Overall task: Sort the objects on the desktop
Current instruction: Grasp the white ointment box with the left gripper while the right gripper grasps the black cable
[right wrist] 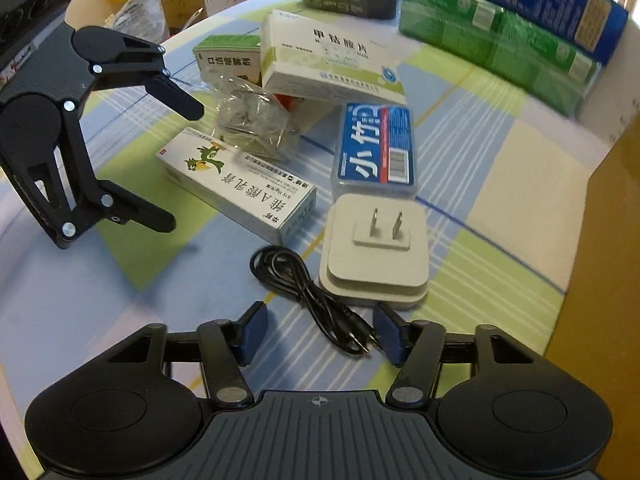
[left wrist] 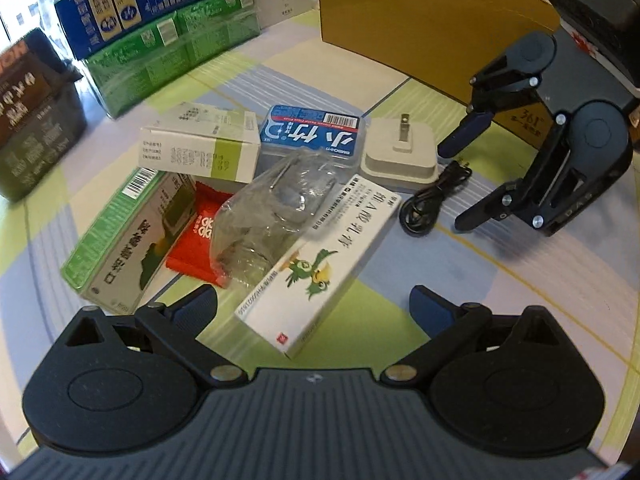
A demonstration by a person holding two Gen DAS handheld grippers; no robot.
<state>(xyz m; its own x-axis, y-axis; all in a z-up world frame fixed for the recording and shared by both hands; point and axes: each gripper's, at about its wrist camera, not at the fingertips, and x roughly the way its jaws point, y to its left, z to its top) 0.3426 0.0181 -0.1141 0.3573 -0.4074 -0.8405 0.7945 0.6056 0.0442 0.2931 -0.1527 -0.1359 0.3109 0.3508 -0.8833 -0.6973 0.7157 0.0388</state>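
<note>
My left gripper point(left wrist: 314, 306) is open, its jaws on either side of the near end of a white medicine box with a green parrot point(left wrist: 320, 260). My right gripper point(right wrist: 320, 334) is open over the end of a coiled black cable point(right wrist: 308, 292), beside a white plug adapter point(right wrist: 376, 250). Also on the table are a clear plastic bag point(left wrist: 268, 216), a red packet point(left wrist: 196, 240), a green-grey box point(left wrist: 128, 240), a white-green box point(left wrist: 200, 148) and a blue floss box point(left wrist: 312, 134). The right gripper point(left wrist: 460, 184) shows in the left wrist view, the left gripper point(right wrist: 184, 164) in the right wrist view.
A brown cardboard box point(left wrist: 432, 28) stands at the back right. Stacked green and blue cartons point(left wrist: 160, 28) and a dark box point(left wrist: 36, 120) line the back left. The table has a checked cloth point(left wrist: 420, 268).
</note>
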